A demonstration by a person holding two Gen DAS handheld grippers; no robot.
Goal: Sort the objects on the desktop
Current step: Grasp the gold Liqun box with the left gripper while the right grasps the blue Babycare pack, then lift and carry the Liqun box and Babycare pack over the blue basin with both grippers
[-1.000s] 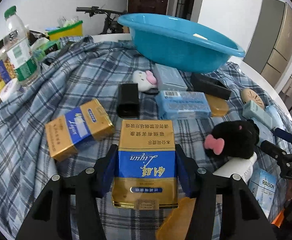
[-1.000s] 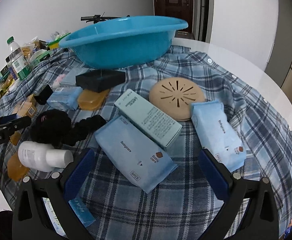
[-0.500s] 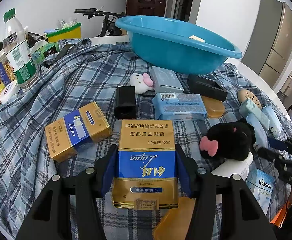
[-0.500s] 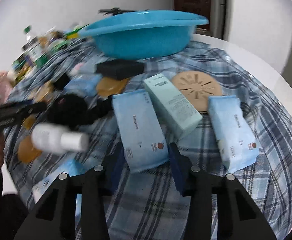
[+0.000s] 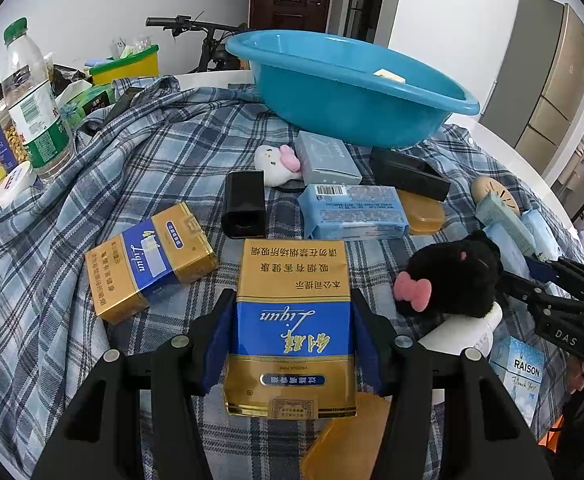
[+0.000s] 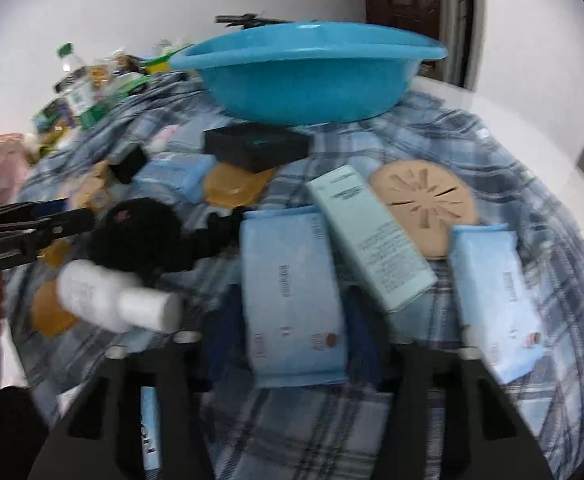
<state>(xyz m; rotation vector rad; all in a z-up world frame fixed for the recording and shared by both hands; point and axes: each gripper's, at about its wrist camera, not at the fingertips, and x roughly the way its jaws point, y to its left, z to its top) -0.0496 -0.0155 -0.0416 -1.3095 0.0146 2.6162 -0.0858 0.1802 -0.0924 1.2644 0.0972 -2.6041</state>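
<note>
Two wipe packs [image 6: 292,300] [image 6: 492,304] — boxed-in, crowded.

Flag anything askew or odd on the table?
White bottle lies on its side against the black plush. Mint box rests tilted across a blue wipes pack and the tan disc. No spills or visible damage.

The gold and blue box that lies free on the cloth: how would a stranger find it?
Start at the blue basin and come forward to the upright black box. Left of it lies the gold and blue box, tilted; its twin sits clamped in jaws.
</note>
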